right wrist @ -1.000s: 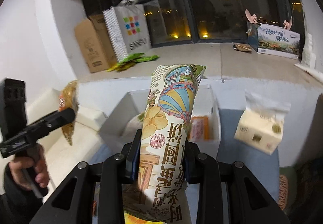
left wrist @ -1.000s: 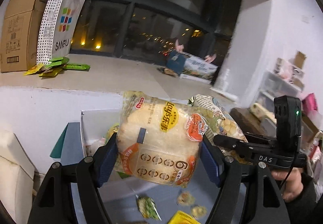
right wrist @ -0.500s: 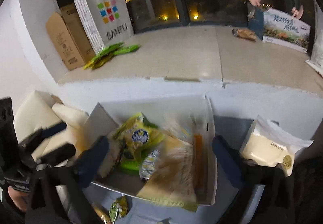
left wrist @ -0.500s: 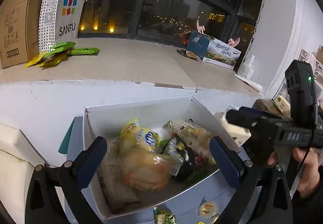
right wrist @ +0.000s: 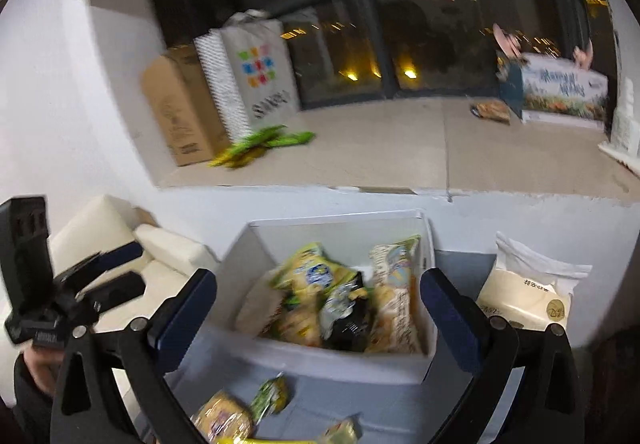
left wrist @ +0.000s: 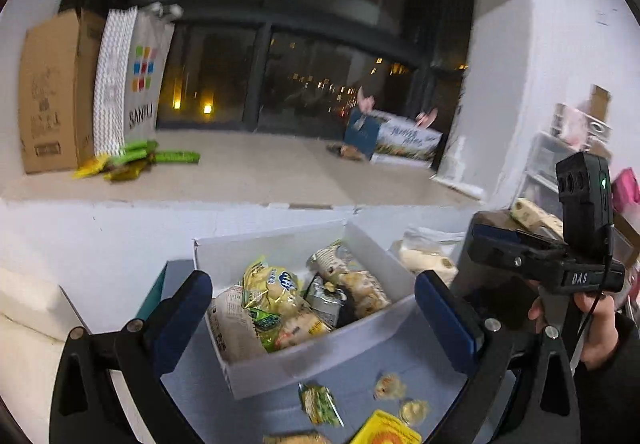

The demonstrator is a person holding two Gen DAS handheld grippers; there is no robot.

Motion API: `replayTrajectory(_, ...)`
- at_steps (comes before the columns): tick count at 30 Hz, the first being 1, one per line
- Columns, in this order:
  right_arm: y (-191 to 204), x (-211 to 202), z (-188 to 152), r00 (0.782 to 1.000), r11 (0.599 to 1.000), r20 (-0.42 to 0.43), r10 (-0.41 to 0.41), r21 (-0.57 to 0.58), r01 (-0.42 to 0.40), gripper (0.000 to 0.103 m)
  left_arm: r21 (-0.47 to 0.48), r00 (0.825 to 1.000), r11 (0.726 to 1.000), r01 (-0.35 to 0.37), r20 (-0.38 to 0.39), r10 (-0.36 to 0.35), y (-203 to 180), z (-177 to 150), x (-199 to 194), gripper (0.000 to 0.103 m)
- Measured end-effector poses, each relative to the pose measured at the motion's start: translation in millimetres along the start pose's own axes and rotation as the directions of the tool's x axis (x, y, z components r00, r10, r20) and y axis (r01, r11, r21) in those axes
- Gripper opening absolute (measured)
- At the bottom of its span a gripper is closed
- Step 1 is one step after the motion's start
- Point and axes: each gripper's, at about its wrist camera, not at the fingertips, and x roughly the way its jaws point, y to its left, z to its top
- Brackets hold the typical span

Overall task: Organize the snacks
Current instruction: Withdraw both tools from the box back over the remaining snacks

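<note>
A white cardboard box (left wrist: pixel 320 360) (right wrist: pixel 344 364) on a grey-blue table holds several snack packs: a yellow chip bag (left wrist: pixel 272 284) (right wrist: pixel 312 276), a tall illustrated chip bag (right wrist: pixel 396 304) and a bread pack (left wrist: pixel 296 328). My left gripper (left wrist: pixel 312 308) is open and empty, just above the box's near side. My right gripper (right wrist: pixel 320 308) is open and empty above the box; it shows in the left wrist view (left wrist: pixel 540 264). Small snack packets (left wrist: pixel 320 404) (right wrist: pixel 272 400) lie on the table in front of the box.
A tissue pack (right wrist: pixel 524 296) (left wrist: pixel 424 260) lies right of the box. A cream sofa (right wrist: pixel 120 244) is on the left. On the window ledge behind stand a cardboard box (left wrist: pixel 52 91), a SANFU paper bag (left wrist: pixel 132 83), green packets (left wrist: pixel 136 159) and a printed box (right wrist: pixel 560 87).
One second ago my left gripper held the bread pack and my right held the tall chip bag. Both opened and dropped them into the box. Both grippers have since pulled back.
</note>
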Motion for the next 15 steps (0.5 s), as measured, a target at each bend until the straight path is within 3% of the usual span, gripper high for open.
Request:
replayTrajectory(5,29.6,-58.3,-39.1,0.999,0.995,0.054,0.008,-0.101,-0.003,0.103,0.011,0.998,0.999,0.050,0.033,-0.051,-21.8,-37.0,-60.8,0.103)
replayTrajectory(7,39.4,-77.9,-60.3,0.998,0.992,0.067,0.002,-0.129,0.006,0.103,0.027,0.999,0.999,0.034,0.032,-0.035,-30.2,-55.0,-77.9,0.103)
replayTrajectory(10,44.9,-96.1,-94.0,0.999,0.994,0.020,-0.026,-0.105,0.028,0.103,0.032,0.999,0.999,-0.016,0.029,0.016,-37.9,-87.0,-98.4,0.103)
replayTrajectory(13,47.0,-110.8,-133.5,1.000,0.997,0.014,-0.012,-0.073,0.013,0.103,0.026,1.000,0.999,-0.019,-0.003,0.020,-42.2,-116.1,-106.6,0.103)
replayTrajectory(15,48.9,-110.6,-165.0,0.999,0.997,-0.019,-0.046,-0.064,0.044,0.103,0.026,0.999,0.999,-0.018,-0.032,0.019,-44.1,-132.3,-108.3,0.103)
